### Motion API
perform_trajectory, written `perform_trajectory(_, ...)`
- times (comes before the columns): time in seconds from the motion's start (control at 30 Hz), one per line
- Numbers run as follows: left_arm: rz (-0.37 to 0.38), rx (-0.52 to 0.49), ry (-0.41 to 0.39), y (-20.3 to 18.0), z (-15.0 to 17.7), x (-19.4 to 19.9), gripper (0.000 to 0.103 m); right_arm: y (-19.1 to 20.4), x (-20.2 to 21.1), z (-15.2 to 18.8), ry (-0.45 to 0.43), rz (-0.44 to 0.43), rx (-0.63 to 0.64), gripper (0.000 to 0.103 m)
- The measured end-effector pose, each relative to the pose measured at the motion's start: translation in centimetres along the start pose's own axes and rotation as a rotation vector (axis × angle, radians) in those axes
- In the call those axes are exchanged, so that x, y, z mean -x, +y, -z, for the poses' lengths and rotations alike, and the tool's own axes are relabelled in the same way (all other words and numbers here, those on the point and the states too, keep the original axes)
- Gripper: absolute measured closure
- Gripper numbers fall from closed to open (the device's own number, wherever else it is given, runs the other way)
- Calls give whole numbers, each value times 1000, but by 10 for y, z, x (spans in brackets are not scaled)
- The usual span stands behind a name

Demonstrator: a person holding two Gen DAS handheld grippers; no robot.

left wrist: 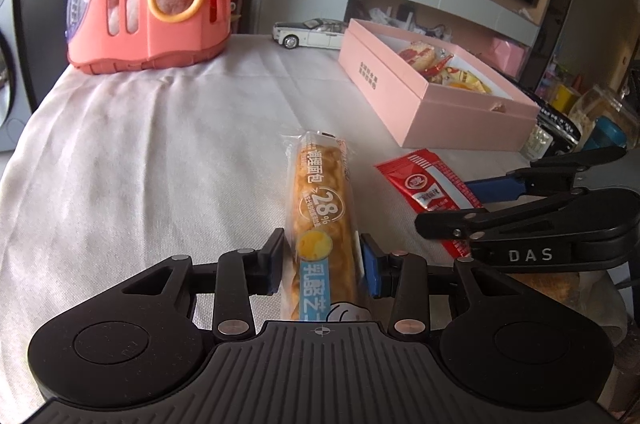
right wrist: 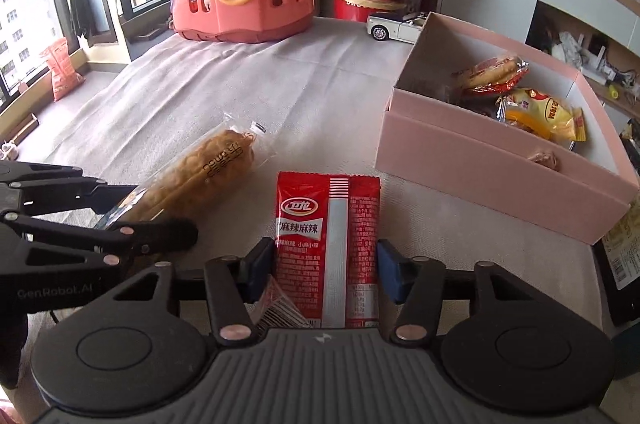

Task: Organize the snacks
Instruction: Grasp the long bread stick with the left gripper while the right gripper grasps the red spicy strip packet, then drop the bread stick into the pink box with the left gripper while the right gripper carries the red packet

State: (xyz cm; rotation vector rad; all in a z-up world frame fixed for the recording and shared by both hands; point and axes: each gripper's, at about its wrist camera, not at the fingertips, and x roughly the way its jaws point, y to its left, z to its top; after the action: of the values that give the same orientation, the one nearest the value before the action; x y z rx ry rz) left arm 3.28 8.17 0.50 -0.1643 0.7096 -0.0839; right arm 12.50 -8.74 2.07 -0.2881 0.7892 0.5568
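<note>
Bread pack [left wrist: 320,224] clamped, L gripper [left wrist: 322,260] | red packet [right wrist: 328,248] pinched, R gripper [right wrist: 322,270], base hidden

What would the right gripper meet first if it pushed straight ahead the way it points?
Probably only the white tablecloth. The right gripper already grips the red snack packet, and the pink box sits to the right of that line, though depth is uncertain.

Soft daylight from the window [right wrist: 24,24]; hazy, washed tones; fisheye bending at edges.
</note>
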Motion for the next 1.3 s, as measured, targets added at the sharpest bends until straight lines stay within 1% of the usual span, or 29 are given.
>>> perform_trajectory(0.07, 12, 32, -5, 4, 0, 1, 60, -2, 3, 0, -5, 7, -8, 53)
perform_trajectory(0.13, 12, 88, -8, 9, 0, 3, 62, -7, 10, -1, -17, 7, -25, 54)
perform_trajectory(0.2, 19, 147, -13, 12, 2, 6, 63, -11, 21, 0, -37, 7, -33, 54)
perform_trajectory(0.27, 28, 178, -15, 13, 5, 11, 65, -14, 33, 2, -61, 4, -36, 54)
perform_trajectory(0.4, 60, 151, -9, 11, 10, 21, 68, -19, 51, 5, -93, 6, -35, 54)
perform_trajectory(0.47, 50, 120, -19, 5, 9, 27, 68, -23, 58, 6, -104, 0, -47, 54)
perform_trajectory(0.53, 43, 86, -47, -1, 6, 36, 68, -26, 64, 6, -120, 9, -57, 55)
perform_trajectory(0.63, 81, 82, -121, -9, -11, 58, 68, -35, 78, 2, -154, 25, -81, 56)
perform_trajectory(0.7, 119, 55, -210, -19, -35, 81, 68, -43, 96, -6, -200, 21, -104, 56)
perform_trajectory(0.8, 140, -19, -375, -42, -82, 119, 68, -57, 140, -32, -320, 25, -105, 56)
perform_trajectory(0.83, 151, -31, -420, -50, -97, 128, 68, -62, 157, -43, -371, 40, -102, 56)
perform_trajectory(0.9, 190, -21, -482, -61, -126, 136, 68, -71, 187, -61, -464, 79, -103, 56)
perform_trajectory(0.93, 205, -7, -505, -65, -139, 135, 68, -76, 200, -69, -506, 100, -105, 56)
perform_trajectory(1.0, 206, 11, -542, -76, -161, 125, 68, -84, 219, -78, -571, 155, -109, 56)
perform_trajectory(1.07, 196, 39, -542, -86, -179, 102, 68, -92, 227, -84, -602, 193, -110, 56)
perform_trajectory(1.1, 186, 61, -522, -90, -186, 86, 68, -96, 228, -85, -606, 205, -113, 56)
perform_trajectory(1.17, 175, 89, -457, -97, -196, 52, 68, -104, 225, -84, -597, 227, -118, 55)
perform_trajectory(1.27, 217, 118, -364, -99, -202, -3, 68, -116, 210, -79, -556, 246, -133, 55)
perform_trajectory(1.3, 214, 139, -343, -99, -203, -21, 68, -121, 202, -78, -537, 247, -142, 55)
